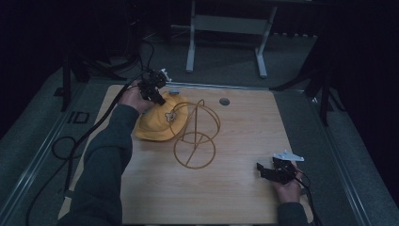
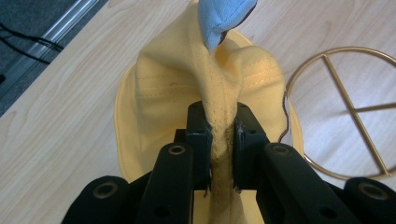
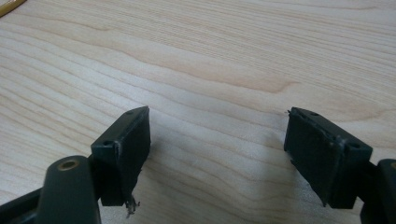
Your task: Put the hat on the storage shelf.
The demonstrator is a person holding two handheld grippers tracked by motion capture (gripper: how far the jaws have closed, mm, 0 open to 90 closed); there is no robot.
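A yellow hat (image 1: pixel 157 123) is seen from the high view lying at the far left of the wooden worktop (image 1: pixel 235 188), just beside and partly behind a gold wire stand (image 1: pixel 196 136) that is set upright near the middle, apparently as a form on which headwear is displayed. The left tongs (image 1: pixel 157 96) are held over the far edge of the hat, while the right tongs (image 1: pixel 275 172) are kept well apart at the near right, low over the bare wood, seemingly in reserve. A small round hole (image 1: pixel 224 101) is visible in the worktop beyond the stand. In the left gripper view, the left tongs (image 2: pixel 220 135) are shown closed tightly on a gathered, stitched ridge of the yellow hat (image 2: pixel 177 88), the cloth being pinched between the two jaws and bunched upward; the grip looks chosen so that the soft fabric can be lifted without slipping. A blue fabric tip (image 2: pixel 224 16) is seen at the top of the fold, and the ring base of the gold wire stand (image 2: pixel 345 112) lies to the right on the wood. In the right gripper view, the right tongs (image 3: pixel 217 149) are shown spread wide with nothing between them, only the grain of the worktop (image 3: pixel 210 60) being seen beneath.
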